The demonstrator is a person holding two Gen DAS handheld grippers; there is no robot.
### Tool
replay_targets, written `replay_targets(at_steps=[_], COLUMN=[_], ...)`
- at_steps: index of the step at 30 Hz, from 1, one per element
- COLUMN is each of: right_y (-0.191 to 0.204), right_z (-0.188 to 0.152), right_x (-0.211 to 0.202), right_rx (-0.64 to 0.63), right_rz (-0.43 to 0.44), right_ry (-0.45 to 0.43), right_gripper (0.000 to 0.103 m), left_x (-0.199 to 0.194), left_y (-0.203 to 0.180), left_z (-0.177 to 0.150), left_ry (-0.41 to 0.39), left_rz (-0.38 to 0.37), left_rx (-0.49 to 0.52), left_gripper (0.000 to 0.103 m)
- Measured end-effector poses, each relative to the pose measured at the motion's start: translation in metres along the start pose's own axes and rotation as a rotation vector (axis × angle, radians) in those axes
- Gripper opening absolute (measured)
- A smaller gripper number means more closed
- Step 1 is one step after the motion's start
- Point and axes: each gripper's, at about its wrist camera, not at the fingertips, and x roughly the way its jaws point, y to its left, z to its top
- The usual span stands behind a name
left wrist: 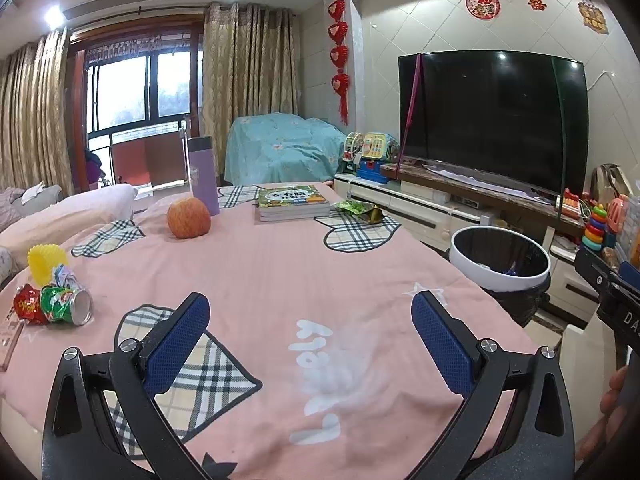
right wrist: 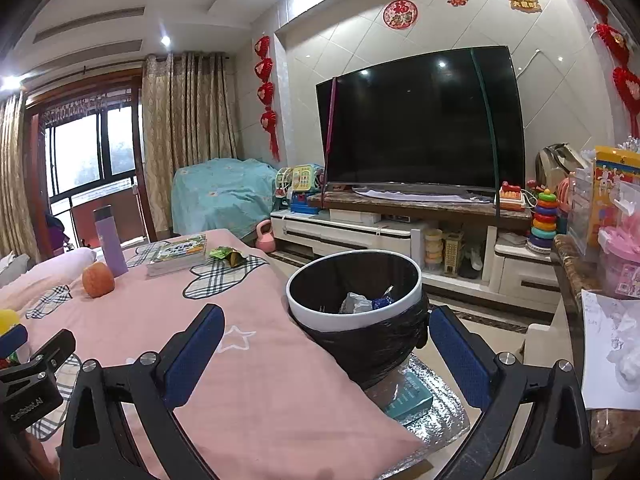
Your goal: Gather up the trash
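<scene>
Trash on the table: a crushed green can [left wrist: 67, 305] lies on its side at the left edge of the pink cloth [left wrist: 280, 272], touching a red wrapper [left wrist: 27, 307] on its left, with a crumpled foil scrap [left wrist: 64, 274] and a yellow ribbed cup [left wrist: 46, 262] just behind it. A green snack wrapper [left wrist: 360, 210] lies at the far side, just right of a stack of books [left wrist: 292, 202]. An apple [left wrist: 189, 218] sits beside a purple bottle [left wrist: 204, 176], left of the books. Trash bin [right wrist: 354, 312], white rim with black liner, stands off the table's right edge; crumpled pale and blue pieces [right wrist: 366, 303] show inside it. Left gripper [left wrist: 310, 316] hangs above the middle of the cloth, blue pads spread wide, nothing between them; the can group is well to its left. Right gripper [right wrist: 326, 330] is likewise spread wide and empty, pointed at the bin, its left finger over the cloth edge, its right finger past the bin. A television [right wrist: 420, 120] stands on the cabinet behind.
</scene>
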Motion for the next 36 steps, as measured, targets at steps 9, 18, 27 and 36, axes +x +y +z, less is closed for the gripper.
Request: replay_targets(at_steps=[9,18,27,36], right_y=[0.0003,0.0001,0.0014,0.0010], right_z=[0.0009,0.0003,-0.0002,-0.0010], right_x=[-0.0014,-0.0020,-0.0018,-0.0013], right_rx=[0.000,0.002,0.000,0.002], right_rz=[0.008,0.012,0.011,0.013], right_ry=[-0.004,-0.002,0.003,0.006], right_gripper=[0.103,0.103,0.103,0.103], left_x=[-0.0015,-0.0023,-0.0022,-0.0007], left_y=[-0.0010,-0.0001,-0.0004,0.0003], left_z=[-0.0008,-0.0004,-0.0004,-0.0004], left_ry=[-0.004,-0.002,-0.001,0.000], left_rz=[-0.002,-0.001,0.000,0.000], left_rx=[0.006,0.004,0.005,0.005], left_gripper=[0.103,0.103,0.103,0.103])
